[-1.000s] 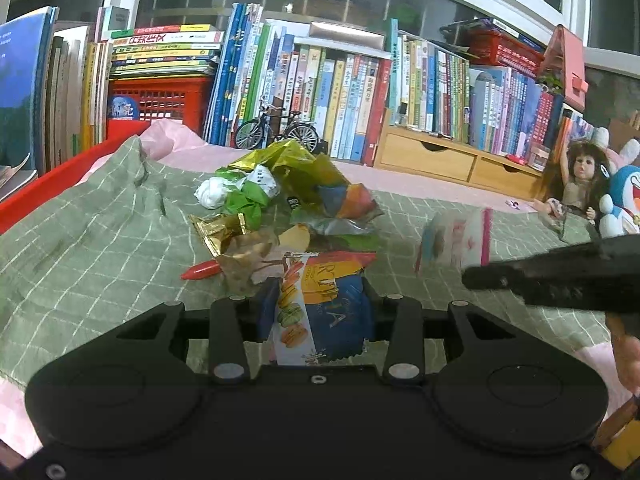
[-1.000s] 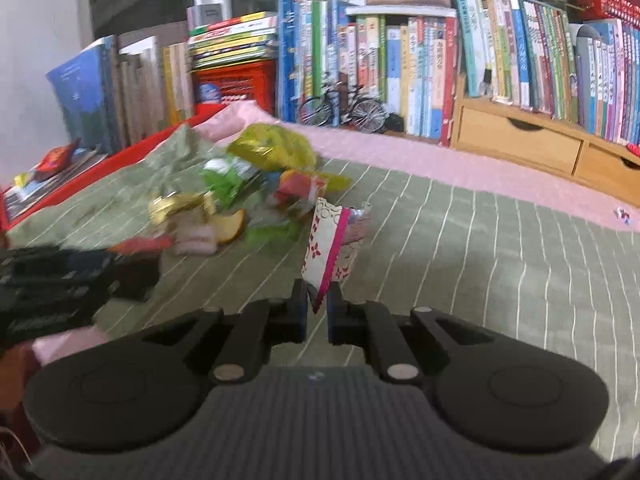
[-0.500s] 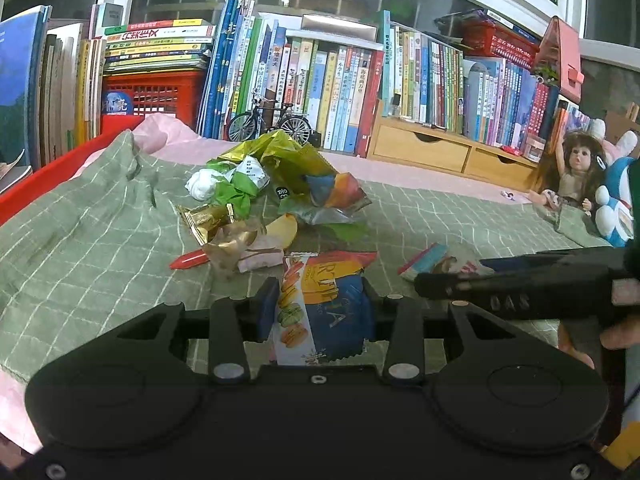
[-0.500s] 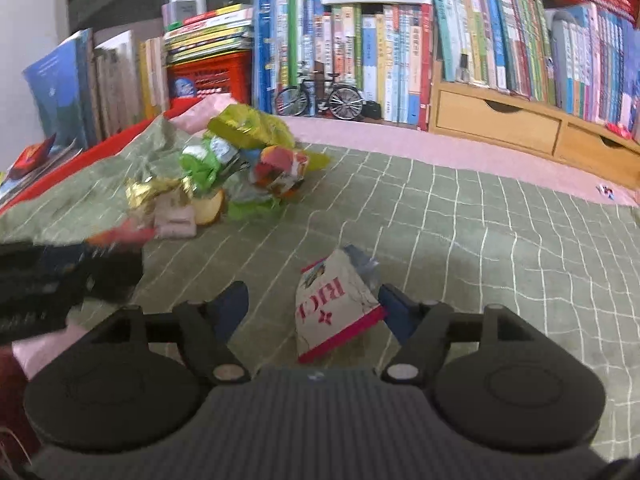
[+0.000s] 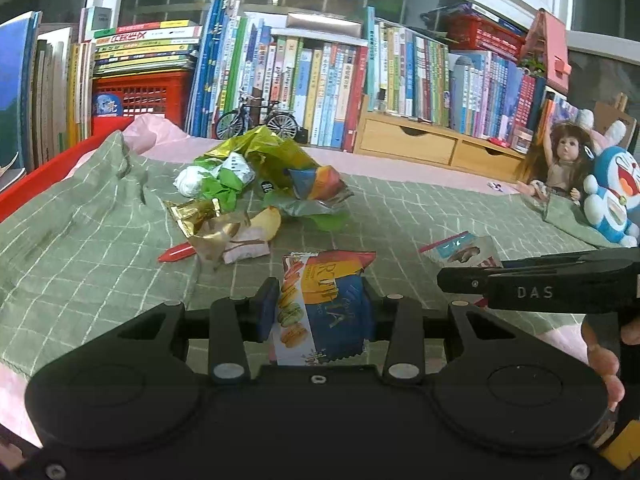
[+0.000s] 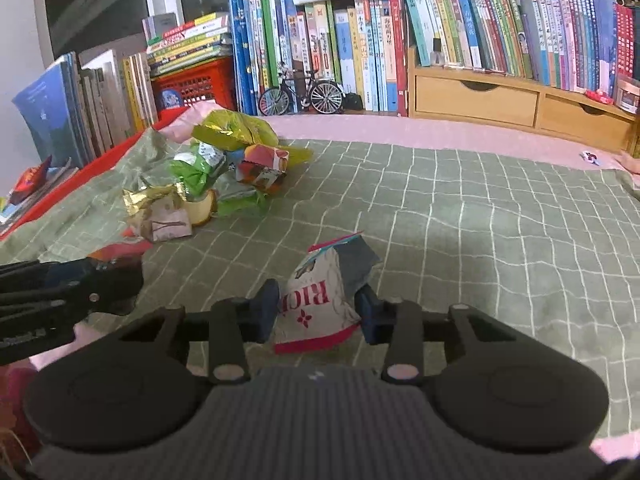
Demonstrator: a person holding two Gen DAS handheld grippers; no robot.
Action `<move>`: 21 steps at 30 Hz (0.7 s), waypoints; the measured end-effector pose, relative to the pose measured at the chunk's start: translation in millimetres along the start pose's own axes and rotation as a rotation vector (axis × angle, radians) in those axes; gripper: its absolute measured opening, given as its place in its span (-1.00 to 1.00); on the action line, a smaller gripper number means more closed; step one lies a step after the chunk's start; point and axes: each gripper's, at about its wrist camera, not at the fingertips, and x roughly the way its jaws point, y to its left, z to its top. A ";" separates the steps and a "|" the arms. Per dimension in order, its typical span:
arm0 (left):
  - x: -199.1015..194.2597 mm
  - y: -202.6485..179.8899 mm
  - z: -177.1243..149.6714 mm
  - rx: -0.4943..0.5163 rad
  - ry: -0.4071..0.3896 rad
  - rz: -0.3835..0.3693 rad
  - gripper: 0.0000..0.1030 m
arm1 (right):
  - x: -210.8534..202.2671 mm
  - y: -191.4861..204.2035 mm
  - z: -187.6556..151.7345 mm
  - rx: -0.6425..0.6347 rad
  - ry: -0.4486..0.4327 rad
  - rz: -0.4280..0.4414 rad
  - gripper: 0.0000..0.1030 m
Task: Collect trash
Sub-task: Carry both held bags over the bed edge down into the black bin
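Observation:
On the green checked cloth lies a pile of crumpled wrappers, also seen in the right wrist view. My left gripper is shut on a blue and orange macaron wrapper; it shows at the left edge of the right wrist view. My right gripper is open, its fingers on either side of a white and red wrapper that lies on the cloth. The left wrist view has that wrapper just past the right gripper's tip.
Rows of books, a red crate, a model bicycle and wooden drawers line the back. A doll and a blue plush sit at the right. A hand holds the right gripper.
My right gripper let go of the white and red wrapper, which dropped flat onto the cloth; its fingers opened wide, then narrowed around it. The left gripper kept hold of the macaron wrapper.

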 end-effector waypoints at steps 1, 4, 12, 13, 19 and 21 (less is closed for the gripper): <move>-1.4 -2.1 -0.8 0.004 0.001 -0.003 -0.26 | -4.1 0.2 -1.7 0.001 -0.002 0.003 -0.13; -5.7 -7.3 -5.3 0.015 0.008 -0.009 -0.26 | -15.5 2.1 -7.7 0.004 -0.005 0.015 -0.13; -24.7 -21.1 -27.0 0.035 0.042 -0.041 -0.26 | -51.0 10.8 -34.0 0.005 -0.008 0.058 -0.13; -27.9 -22.8 -30.2 0.037 0.047 -0.046 -0.26 | -56.1 11.8 -37.8 0.006 -0.008 0.062 -0.13; -49.1 -30.8 -51.9 0.047 0.076 -0.093 -0.26 | -87.9 19.6 -68.3 0.013 -0.018 0.086 -0.13; -56.6 -33.7 -59.5 0.059 0.089 -0.109 -0.26 | -96.0 22.2 -78.2 0.022 -0.012 0.090 -0.13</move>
